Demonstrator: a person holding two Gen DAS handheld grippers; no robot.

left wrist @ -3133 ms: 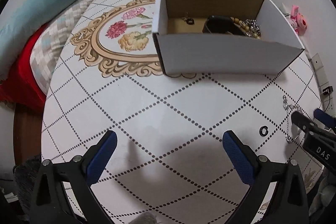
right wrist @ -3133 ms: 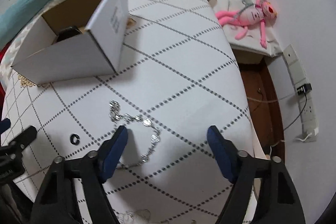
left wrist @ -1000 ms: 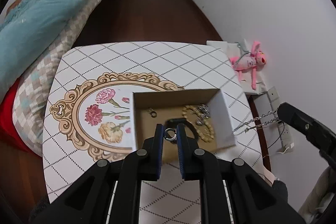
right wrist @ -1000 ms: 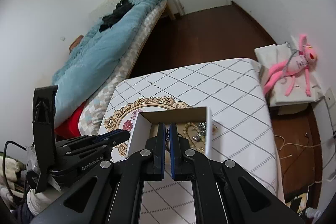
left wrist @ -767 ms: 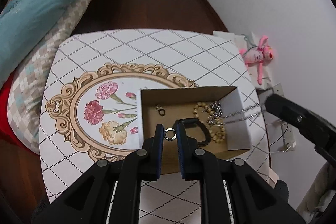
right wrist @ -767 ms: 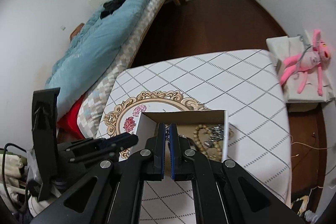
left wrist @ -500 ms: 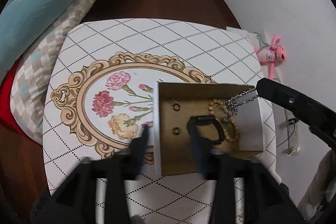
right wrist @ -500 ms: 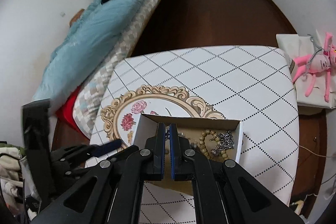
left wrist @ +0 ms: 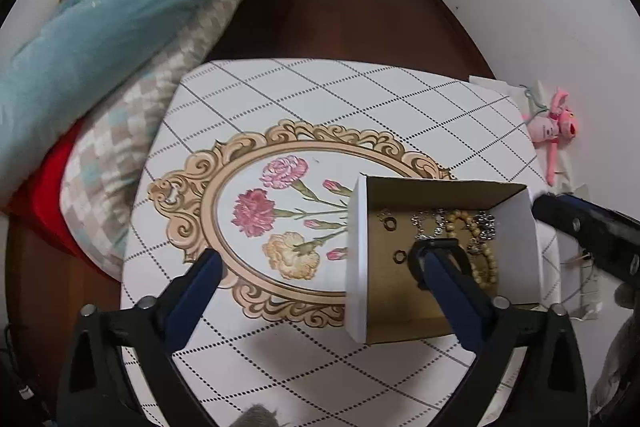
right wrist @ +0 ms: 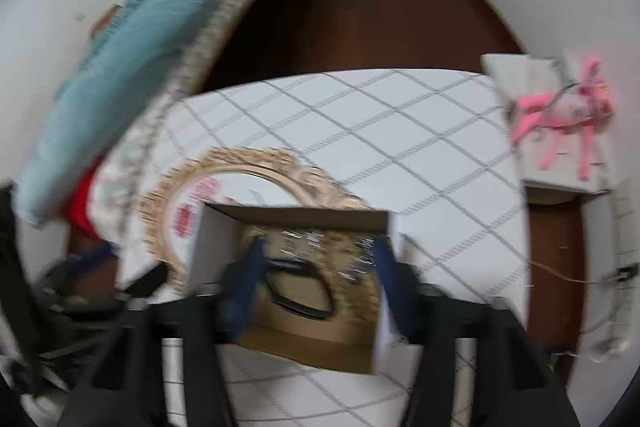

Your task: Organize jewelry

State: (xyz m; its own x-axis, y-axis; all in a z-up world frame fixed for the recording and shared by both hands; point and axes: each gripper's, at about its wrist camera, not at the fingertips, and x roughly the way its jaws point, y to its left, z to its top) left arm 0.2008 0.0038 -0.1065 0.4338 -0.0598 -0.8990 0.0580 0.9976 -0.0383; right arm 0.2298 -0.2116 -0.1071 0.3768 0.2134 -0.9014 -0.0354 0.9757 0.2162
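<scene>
We read no brand or label, our left gripper (left wrist: 320,267) wide and empty, right gripper (right wrist: 318,259) blurred, wide, cardboard box (left wrist: 362,259) of jewelry at 3 o'clock on white diamond-patterned table (left wrist: 320,99), bed (left wrist: 100,19) at 10 o'clock, dark wood floor.

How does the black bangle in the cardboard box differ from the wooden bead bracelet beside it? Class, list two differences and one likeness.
The black bangle is one smooth, dark band; the wooden bead bracelet is a string of many tan beads. The left gripper's finger partly hides the bangle; the bracelet lies to its right, mostly visible. Both are loops lying in the cardboard box.
</scene>
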